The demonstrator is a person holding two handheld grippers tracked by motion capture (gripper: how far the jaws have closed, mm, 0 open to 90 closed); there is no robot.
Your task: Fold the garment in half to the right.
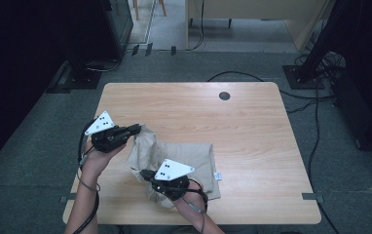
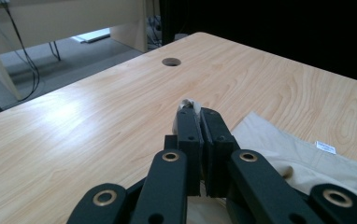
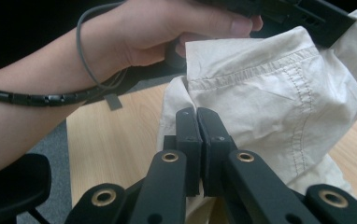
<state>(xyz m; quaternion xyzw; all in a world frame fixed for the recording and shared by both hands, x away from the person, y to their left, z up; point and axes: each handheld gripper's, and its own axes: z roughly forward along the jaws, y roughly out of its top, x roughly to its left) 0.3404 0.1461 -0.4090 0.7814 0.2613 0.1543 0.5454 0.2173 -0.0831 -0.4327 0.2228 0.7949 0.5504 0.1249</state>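
The folded garment (image 1: pixel 189 161) lies on the table (image 1: pixel 252 126), toward its near-left part. The left gripper (image 1: pixel 134 129) sits at its far-left corner, the right gripper (image 1: pixel 147 174) at its near-left edge. The cable hole (image 1: pixel 224 96) lies well behind.

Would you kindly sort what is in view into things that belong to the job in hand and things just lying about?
In the job:
- beige cloth
- left gripper, shut on a pinch of the cloth
- right gripper, shut on the cloth's near part

Just there:
- table
- round hole in the table
- cables on the floor
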